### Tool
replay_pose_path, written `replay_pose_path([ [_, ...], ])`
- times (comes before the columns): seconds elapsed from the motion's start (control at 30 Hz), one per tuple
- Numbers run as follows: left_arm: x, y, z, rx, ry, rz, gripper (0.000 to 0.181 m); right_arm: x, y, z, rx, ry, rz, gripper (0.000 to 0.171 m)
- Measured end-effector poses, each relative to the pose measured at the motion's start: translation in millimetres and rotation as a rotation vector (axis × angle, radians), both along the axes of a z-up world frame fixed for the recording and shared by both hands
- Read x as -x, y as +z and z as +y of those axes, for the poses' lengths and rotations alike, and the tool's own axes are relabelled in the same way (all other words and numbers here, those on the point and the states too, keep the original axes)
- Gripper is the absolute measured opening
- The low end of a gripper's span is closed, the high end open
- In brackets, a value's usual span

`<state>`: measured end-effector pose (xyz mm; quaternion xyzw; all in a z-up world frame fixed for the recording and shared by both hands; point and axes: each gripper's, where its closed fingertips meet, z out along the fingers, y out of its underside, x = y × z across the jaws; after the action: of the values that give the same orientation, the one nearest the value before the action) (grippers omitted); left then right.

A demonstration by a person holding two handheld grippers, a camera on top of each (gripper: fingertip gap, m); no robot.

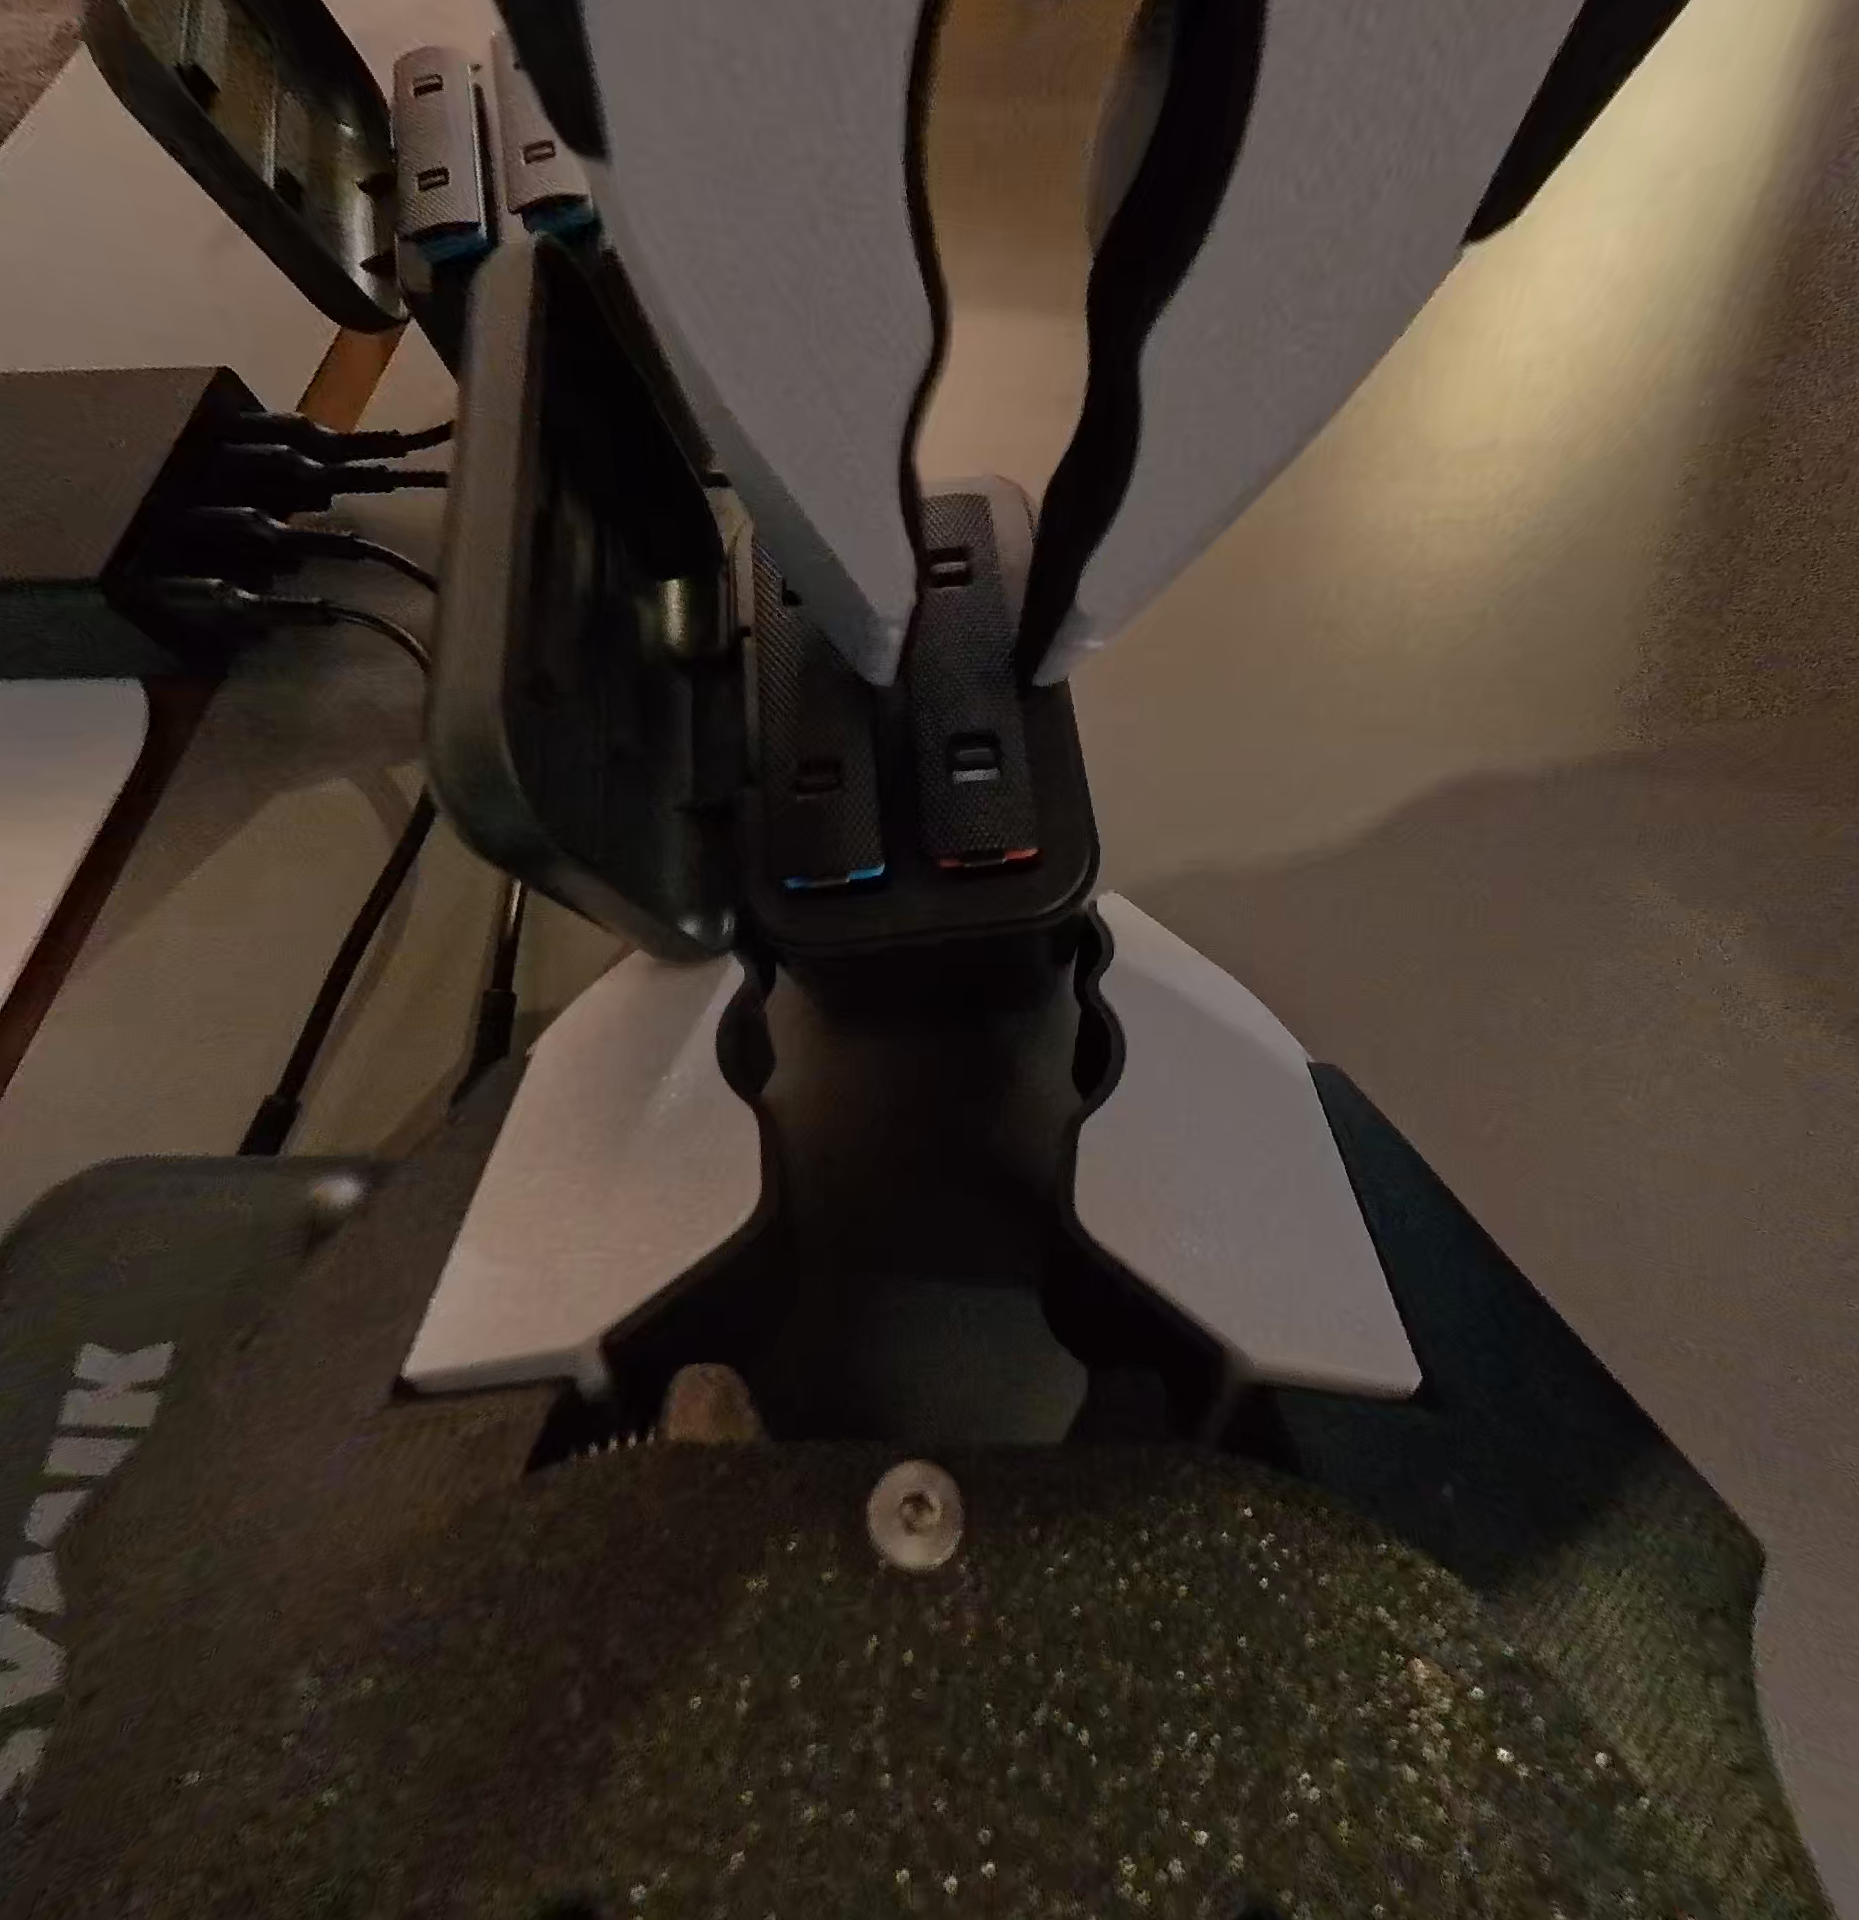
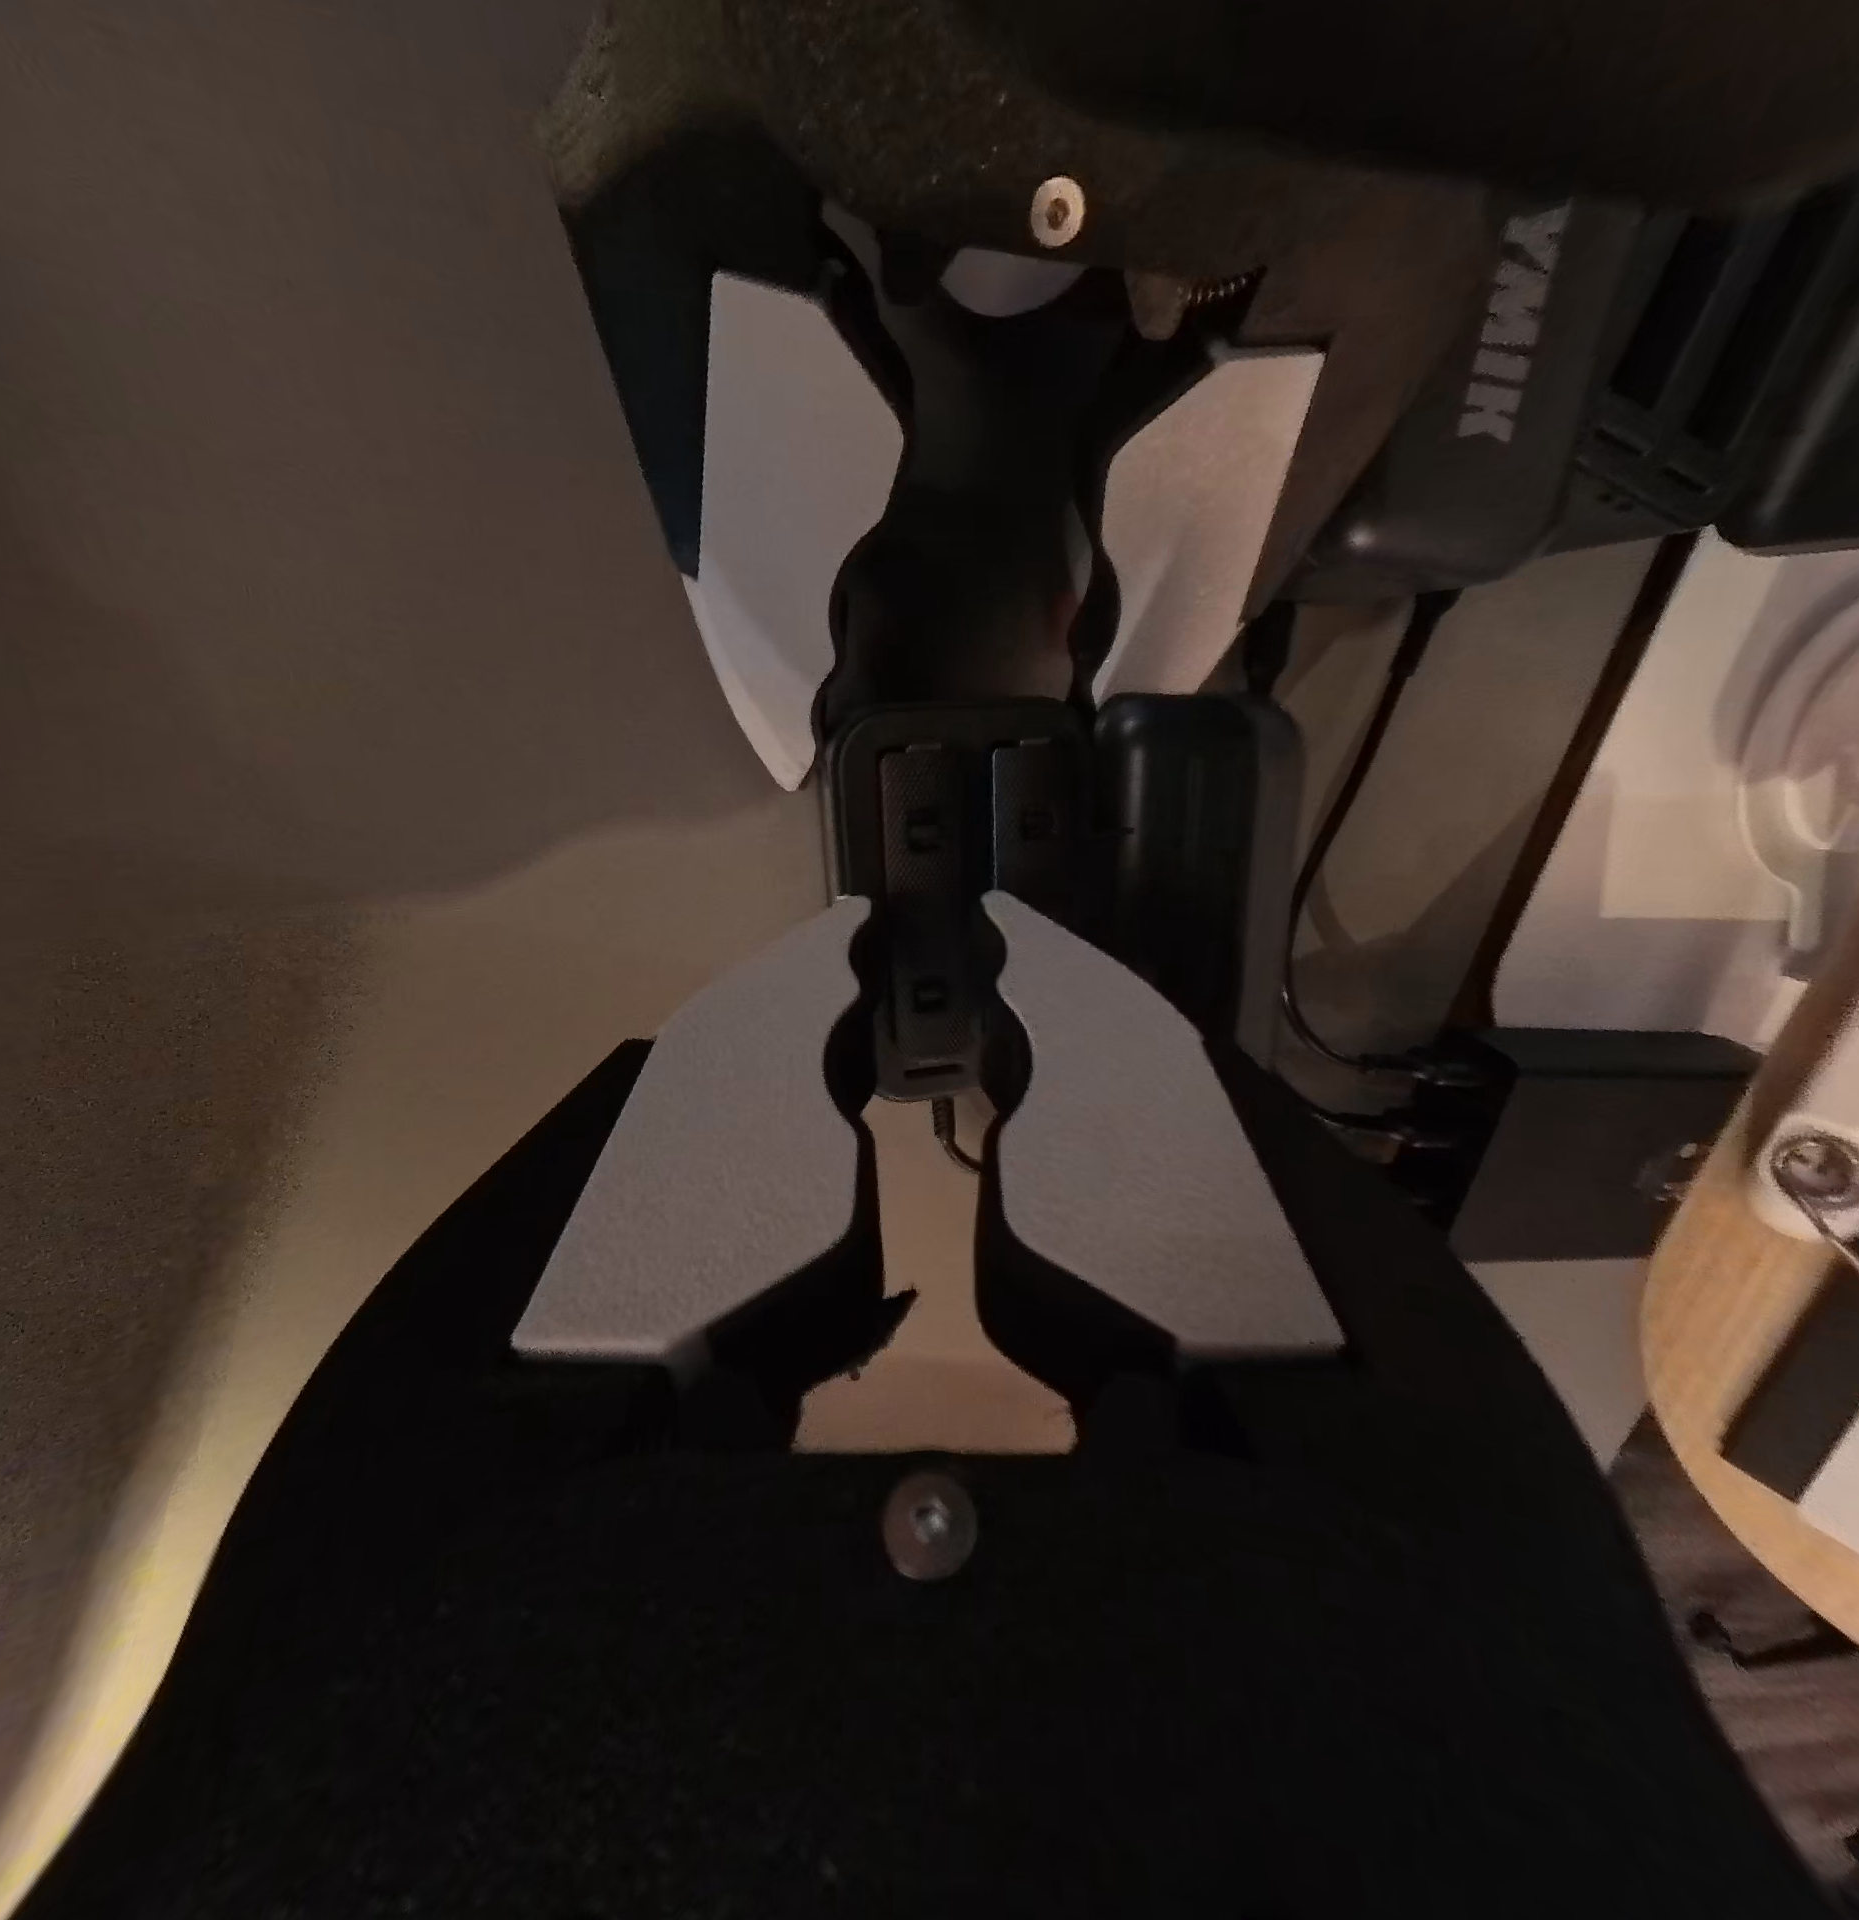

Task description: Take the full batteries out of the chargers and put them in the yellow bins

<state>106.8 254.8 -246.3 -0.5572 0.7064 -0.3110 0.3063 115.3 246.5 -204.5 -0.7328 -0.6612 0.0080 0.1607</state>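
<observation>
A black charger case (image 1: 920,920) stands with its lid (image 1: 572,644) swung open to the left. Two dark batteries sit in it, one with a blue end (image 1: 831,800) and one with a red end (image 1: 972,769). My left gripper (image 1: 920,935) is shut on the charger's lower body. My right gripper (image 1: 969,670) comes from the far side and is shut on the red-ended battery. In the right wrist view, my right gripper (image 2: 927,904) clamps that battery (image 2: 925,997), which sticks out of the charger (image 2: 852,790). The left gripper (image 2: 956,717) holds the charger from above. No yellow bin is in view.
A second open charger (image 1: 250,156) with two grey batteries (image 1: 437,156) stands at the far left. A black power hub (image 1: 94,499) with several cables lies left of the held charger, and it also shows in the right wrist view (image 2: 1631,1132). A round wooden rim (image 2: 1735,1382) is at right. Some 5 cm of space lies between my two pairs of fingers. The round wooden rim (image 2: 1735,1382) is about 15 cm from both grippers' fingertips.
</observation>
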Motion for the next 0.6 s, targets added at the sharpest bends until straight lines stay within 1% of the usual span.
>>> replay_pose_path([
  [0.37,0.6,0.1,-0.3,-0.002,0.004,0.000,0.057,0.6,-1.2,0.0,0.060,-0.012,-0.020,0.014],
  [0.6,-0.9,1.4,-0.4,0.024,0.041,0.000,0.056,0.8,-1.2,0.0,0.048,-0.004,-0.036,0.013],
])
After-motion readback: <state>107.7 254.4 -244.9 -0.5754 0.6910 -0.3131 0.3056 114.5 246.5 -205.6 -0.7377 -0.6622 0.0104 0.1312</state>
